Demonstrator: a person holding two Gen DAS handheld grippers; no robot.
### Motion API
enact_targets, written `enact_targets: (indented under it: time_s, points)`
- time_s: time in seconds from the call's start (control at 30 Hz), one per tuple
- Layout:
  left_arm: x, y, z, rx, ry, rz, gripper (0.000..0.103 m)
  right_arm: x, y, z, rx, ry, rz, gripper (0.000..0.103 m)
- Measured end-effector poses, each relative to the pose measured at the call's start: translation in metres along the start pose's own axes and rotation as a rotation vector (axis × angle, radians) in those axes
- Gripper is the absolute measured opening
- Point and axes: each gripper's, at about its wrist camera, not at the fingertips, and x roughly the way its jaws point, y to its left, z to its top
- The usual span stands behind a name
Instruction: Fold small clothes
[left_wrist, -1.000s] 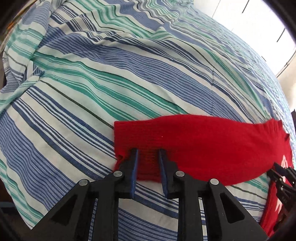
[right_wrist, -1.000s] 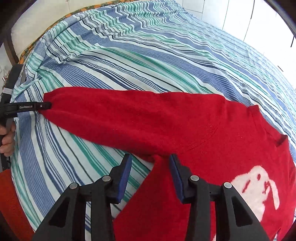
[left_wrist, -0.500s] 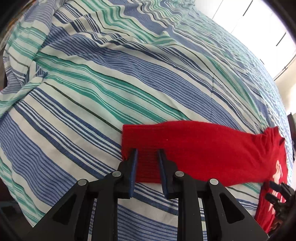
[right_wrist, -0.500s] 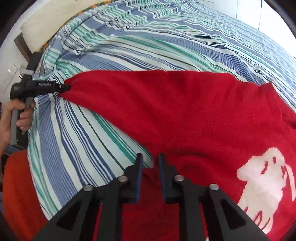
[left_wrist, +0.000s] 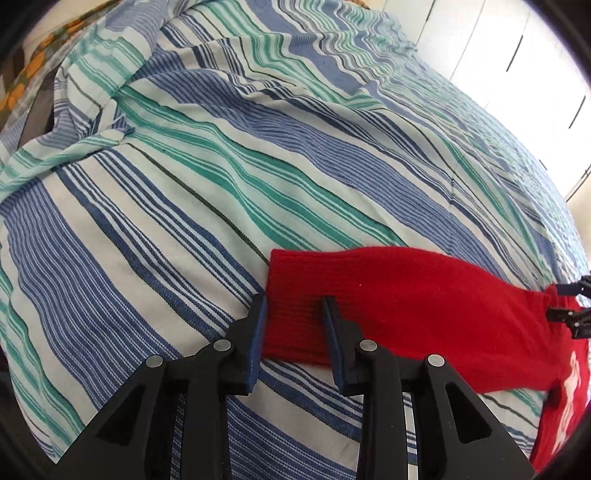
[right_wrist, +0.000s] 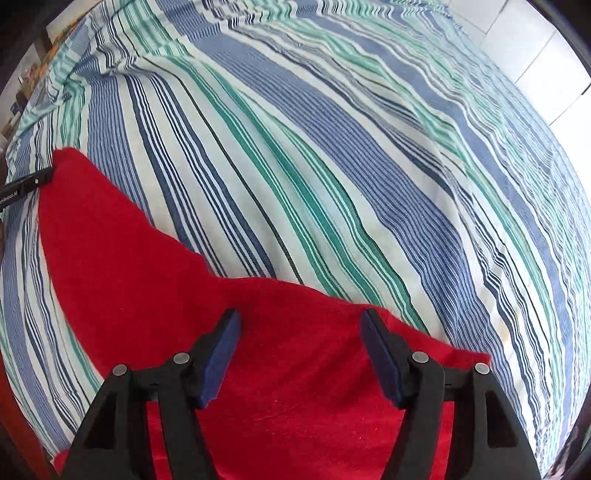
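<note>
A red sweater (right_wrist: 147, 295) lies on the striped bed sheet (right_wrist: 332, 166), its sleeve (left_wrist: 424, 295) stretched out flat towards my left gripper (left_wrist: 293, 301). The left jaws are opening; the ribbed cuff (left_wrist: 291, 328) lies flat between the fingers, one finger at the cuff's outer edge. My right gripper (right_wrist: 301, 314) hovers over the sweater's upper edge with its jaws opening wide and nothing pinched between them. It also shows at the right rim of the left wrist view as the right gripper (left_wrist: 569, 314). The left gripper (right_wrist: 29, 184) shows at the sleeve end in the right wrist view.
The blue, green and white striped sheet (left_wrist: 221, 166) covers the whole bed, with wrinkles at its far left corner (left_wrist: 92, 140). White tiled wall (left_wrist: 517, 55) lies beyond the bed. Part of a white print (left_wrist: 569, 391) on the sweater shows at the right.
The right gripper slid across the sweater from the armpit fold to its upper edge and spread its jaws wide. The left jaws widened a little around the cuff, which now lies flatter.
</note>
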Motion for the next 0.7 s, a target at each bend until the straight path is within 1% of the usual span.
enact_targets:
  time_s: [0.03,0.07,0.1,0.17,0.2,0.23,0.27,0.3,0.33,0.37,0.4,0.43,0.47,0.5,0.53,0.57,0.6,0.63,0.67,0.7]
  points:
    - [0.001,-0.002,0.001,0.012,-0.008,0.009,0.034,0.01,-0.001,0.002,-0.022,0.041,0.014,0.049]
    - [0.001,-0.003,0.003,0.016,-0.015,0.016,0.034,0.016,0.001,0.003,-0.049,0.064,0.008,0.003]
    - [-0.001,-0.003,0.006,0.004,-0.031,0.017,0.034,0.015,0.005,0.004,-0.085,0.059,-0.032,0.004]
    - [-0.012,0.001,0.013,-0.044,-0.093,-0.015,0.035,0.004,0.009,0.007,-0.106,0.037,-0.086,0.003]
    - [-0.016,0.002,0.017,-0.062,-0.126,-0.029,0.043,-0.002,0.01,0.008,-0.103,0.01,-0.149,0.003]
    - [-0.017,0.002,0.02,-0.064,-0.144,-0.024,0.053,-0.006,0.008,0.01,-0.089,-0.01,-0.215,0.003]
    - [-0.012,0.002,0.022,-0.051,-0.129,0.003,0.056,-0.006,0.004,0.013,-0.057,-0.021,-0.265,0.003]
    - [-0.001,0.002,0.023,-0.042,-0.084,0.035,0.056,-0.003,-0.001,0.015,-0.02,-0.02,-0.291,0.003]
    - [0.009,0.003,0.022,-0.048,-0.04,0.049,0.056,0.005,-0.003,0.016,0.009,-0.002,-0.298,0.003]
    - [0.01,0.007,0.021,-0.062,-0.035,0.044,0.056,0.017,-0.001,0.017,0.019,0.029,-0.301,0.004]
    - [0.004,0.009,0.021,-0.07,-0.054,0.036,0.056,0.027,0.003,0.016,0.013,0.055,-0.308,0.004]
    - [-0.002,0.011,0.022,-0.077,-0.082,0.027,0.056,0.034,0.011,0.016,0.001,0.068,-0.328,0.007]
    - [-0.011,0.013,0.022,-0.088,-0.119,0.022,0.056,0.035,0.017,0.016,-0.011,0.061,-0.361,0.008]
    - [-0.022,0.014,0.023,-0.095,-0.162,0.016,0.057,0.031,0.021,0.017,-0.017,0.045,-0.379,0.008]
    - [-0.033,0.012,0.023,-0.086,-0.208,0.005,0.058,0.022,0.023,0.015,-0.012,0.017,-0.374,0.013]
    - [-0.045,0.007,0.023,-0.055,-0.252,-0.001,0.061,0.007,0.023,0.011,0.014,-0.029,-0.354,0.03]
    - [-0.055,-0.002,0.022,-0.008,-0.295,-0.006,0.067,-0.012,0.021,0.005,0.062,-0.092,-0.335,0.043]
    - [-0.064,-0.013,0.019,0.044,-0.329,-0.02,0.076,-0.034,0.019,-0.006,0.127,-0.17,-0.325,0.071]
    - [-0.07,-0.027,0.015,0.093,-0.347,-0.053,0.08,-0.058,0.019,-0.022,0.195,-0.257,-0.317,0.085]
    - [-0.073,-0.041,0.012,0.137,-0.348,-0.101,0.088,-0.08,0.021,-0.042,0.26,-0.34,-0.298,0.086]
